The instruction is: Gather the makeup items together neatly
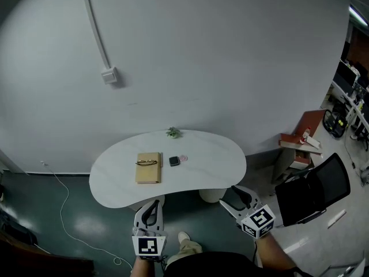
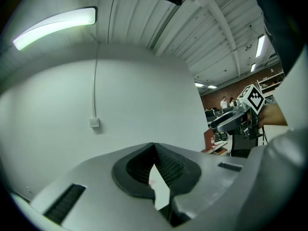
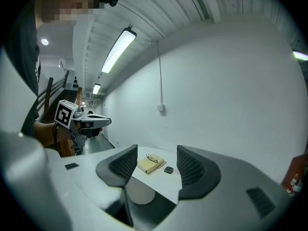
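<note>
Your right gripper (image 3: 157,152) hangs with its 2 jaws wide apart and nothing between the pads. Through the gap, its own view shows the white kidney-shaped table (image 1: 219,160) ahead. Your left gripper (image 2: 154,145) has its jaws together, tips touching and empty (only a thin wedge of tabletop shows below the tips). In the head view both grippers sit low in the frame, on your side of the table's near edge and not over it. The left one is in front of the table's middle and the right one is toward its right end. Each has its marker cube toward you.

The makeup items lie near the middle of the table. There is a small black case (image 1: 174,161) and, just to its right, a small pink item (image 1: 183,158) too small to make out. The 2 are close, but whether they touch cannot be told. Just left of the black case lies a flat tan notebook (image 1: 148,168) with a pair of glasses (image 1: 147,163) across its upper part. A little green sprig (image 1: 173,133) sits at the far edge, by the pale wall. All of these are well apart from both grippers.

On the wall, a small white box (image 1: 109,75) hangs at the end of a conduit. A black chair (image 1: 314,190) stands to your right, and a white cable (image 1: 62,198) trails over the dark floor at your left.
</note>
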Motion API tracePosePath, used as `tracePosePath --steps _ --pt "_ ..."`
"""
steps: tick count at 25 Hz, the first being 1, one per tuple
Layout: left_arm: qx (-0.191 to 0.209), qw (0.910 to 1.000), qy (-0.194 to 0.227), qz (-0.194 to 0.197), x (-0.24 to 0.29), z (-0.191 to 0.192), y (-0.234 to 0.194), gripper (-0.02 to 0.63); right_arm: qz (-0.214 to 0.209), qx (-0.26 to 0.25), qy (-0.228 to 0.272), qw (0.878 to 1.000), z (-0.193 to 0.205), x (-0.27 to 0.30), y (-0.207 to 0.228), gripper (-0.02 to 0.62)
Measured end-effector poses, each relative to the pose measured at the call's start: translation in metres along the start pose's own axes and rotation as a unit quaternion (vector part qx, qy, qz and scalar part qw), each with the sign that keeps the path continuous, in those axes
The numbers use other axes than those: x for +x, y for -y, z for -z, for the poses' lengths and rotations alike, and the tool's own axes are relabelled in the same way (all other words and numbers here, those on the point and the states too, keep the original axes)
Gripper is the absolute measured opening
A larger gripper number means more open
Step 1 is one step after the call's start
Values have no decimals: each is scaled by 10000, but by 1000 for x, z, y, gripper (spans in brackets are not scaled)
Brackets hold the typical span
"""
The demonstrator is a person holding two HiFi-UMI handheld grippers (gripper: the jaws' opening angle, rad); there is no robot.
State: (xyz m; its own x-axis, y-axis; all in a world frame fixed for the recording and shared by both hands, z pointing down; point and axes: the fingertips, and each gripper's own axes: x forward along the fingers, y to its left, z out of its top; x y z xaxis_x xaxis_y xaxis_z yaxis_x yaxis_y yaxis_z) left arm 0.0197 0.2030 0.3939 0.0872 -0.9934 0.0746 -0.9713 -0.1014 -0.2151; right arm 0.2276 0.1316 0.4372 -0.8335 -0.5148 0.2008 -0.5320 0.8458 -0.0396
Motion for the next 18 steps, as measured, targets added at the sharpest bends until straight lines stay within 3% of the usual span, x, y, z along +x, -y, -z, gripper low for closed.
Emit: tracePosePath --steps 4,8,12,18 --pt "-38 9993 -131 -346 12 1 -36 21 -13 15 -45 10000 -2 29 5 247" --pt "-171 9995 49 -258 27 11 -59 21 -93 18 -104 9999 -5 61 4 247" --pt "-78 9994 -286 -200 45 25 -81 21 -112 -7 -152 9998 -8 89 5 247" --pt "11 9996 -278 104 72 36 -101 21 54 10 -192 9998 -14 121 14 247"
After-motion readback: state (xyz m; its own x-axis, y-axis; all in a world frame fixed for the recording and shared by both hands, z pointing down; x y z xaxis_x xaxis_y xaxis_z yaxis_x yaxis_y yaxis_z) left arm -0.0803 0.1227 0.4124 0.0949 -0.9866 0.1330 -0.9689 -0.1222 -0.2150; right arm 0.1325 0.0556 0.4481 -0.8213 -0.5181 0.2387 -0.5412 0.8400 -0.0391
